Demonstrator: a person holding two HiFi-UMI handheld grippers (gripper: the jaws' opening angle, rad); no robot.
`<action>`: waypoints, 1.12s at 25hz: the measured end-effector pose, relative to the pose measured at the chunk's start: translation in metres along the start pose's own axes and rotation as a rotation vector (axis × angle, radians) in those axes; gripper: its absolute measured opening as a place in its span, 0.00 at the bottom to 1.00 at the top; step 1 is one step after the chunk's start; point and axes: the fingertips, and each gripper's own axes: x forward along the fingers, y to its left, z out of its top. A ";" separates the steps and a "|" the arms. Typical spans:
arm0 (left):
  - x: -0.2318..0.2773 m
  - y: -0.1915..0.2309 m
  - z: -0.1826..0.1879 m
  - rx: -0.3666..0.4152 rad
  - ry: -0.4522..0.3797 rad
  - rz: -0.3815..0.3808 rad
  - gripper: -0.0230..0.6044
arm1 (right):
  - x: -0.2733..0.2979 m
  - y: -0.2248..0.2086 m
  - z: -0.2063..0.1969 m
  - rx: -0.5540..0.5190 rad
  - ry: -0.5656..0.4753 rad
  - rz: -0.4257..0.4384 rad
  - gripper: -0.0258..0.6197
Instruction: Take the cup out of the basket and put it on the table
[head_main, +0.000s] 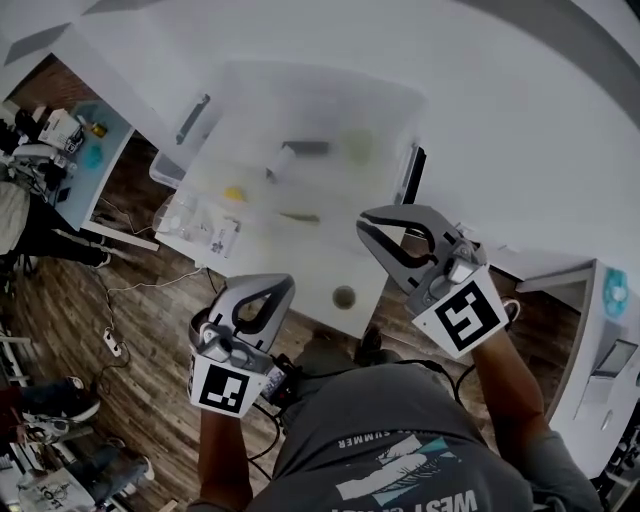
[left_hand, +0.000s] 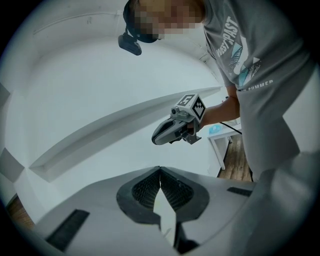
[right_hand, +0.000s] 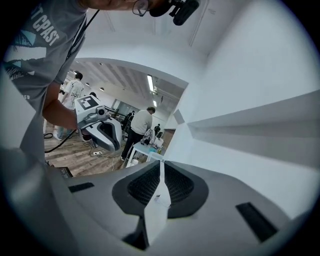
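Note:
A translucent plastic basket (head_main: 390, 100) stands on the white table (head_main: 320, 270); the head view is blurred. Inside it lie a pale cylinder that may be the cup (head_main: 283, 160), a greenish blob (head_main: 358, 146) and a small yellow thing (head_main: 233, 194). My left gripper (head_main: 288, 282) hovers off the table's near edge, shut and empty. My right gripper (head_main: 363, 222) is over the table's near right part, beside the basket's corner, also shut and empty. In the left gripper view the jaws (left_hand: 160, 169) meet against a white wall. The right gripper view shows its jaws (right_hand: 161, 162) closed together.
The table has a round cable hole (head_main: 344, 296) near its front edge. Wooden floor with cables and a power strip (head_main: 112, 345) lies to the left. A second white desk (head_main: 85, 170) with clutter stands at far left. People stand in the room (right_hand: 140, 125) beyond.

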 end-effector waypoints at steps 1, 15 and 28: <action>0.002 0.002 -0.001 0.000 0.003 0.001 0.05 | 0.004 -0.004 -0.003 0.003 0.002 0.004 0.08; 0.027 0.066 -0.033 -0.047 -0.089 0.019 0.05 | 0.120 -0.101 -0.088 0.103 0.192 -0.031 0.10; 0.040 0.105 -0.084 -0.147 -0.061 -0.015 0.05 | 0.221 -0.143 -0.254 0.287 0.607 0.026 0.22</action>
